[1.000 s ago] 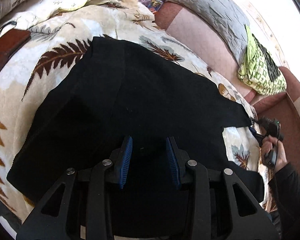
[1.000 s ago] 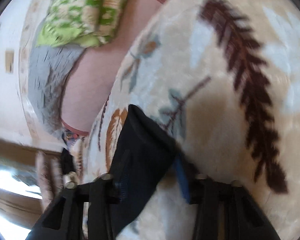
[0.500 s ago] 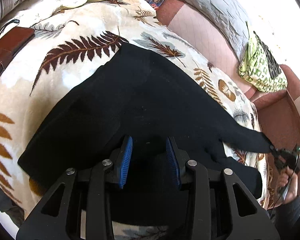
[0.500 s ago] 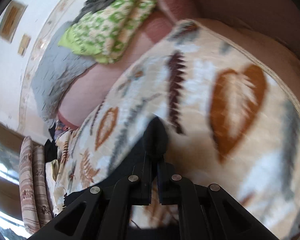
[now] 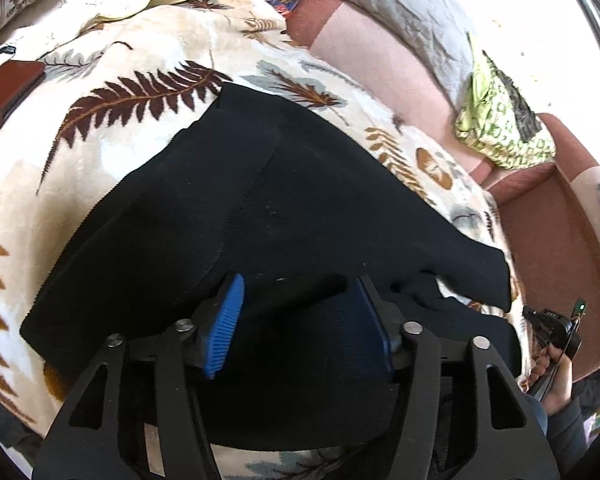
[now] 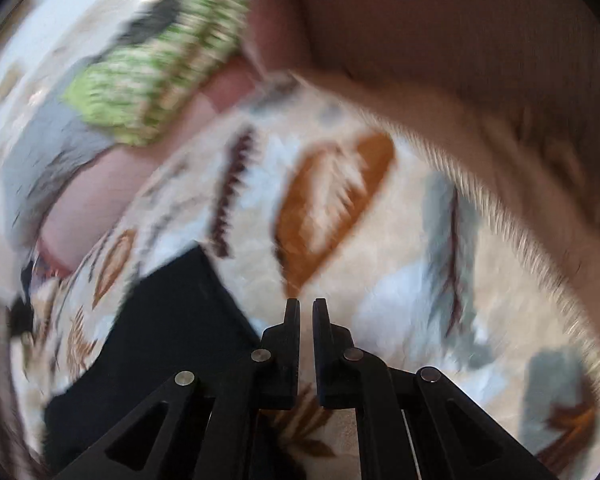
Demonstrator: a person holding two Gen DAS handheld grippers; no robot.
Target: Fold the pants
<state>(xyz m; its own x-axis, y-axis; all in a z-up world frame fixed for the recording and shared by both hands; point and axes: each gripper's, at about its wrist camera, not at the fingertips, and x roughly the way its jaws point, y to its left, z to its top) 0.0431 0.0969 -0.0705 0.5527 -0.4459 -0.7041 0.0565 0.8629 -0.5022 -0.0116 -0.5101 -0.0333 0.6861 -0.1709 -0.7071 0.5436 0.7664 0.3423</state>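
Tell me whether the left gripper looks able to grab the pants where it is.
Probably yes. The left gripper is open right over the black pants, which lie spread on the blanket. Fabric sits between the jaws and nothing covers it there.

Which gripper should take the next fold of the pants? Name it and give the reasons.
Left, probably. The left gripper is open directly over the black pants on the leaf-print blanket. The right gripper is nearly closed on nothing, over blanket beside the pants' edge, its view motion-blurred.

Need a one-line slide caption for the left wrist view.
Left gripper, jaws open, over black pants on leaf-print blanket.
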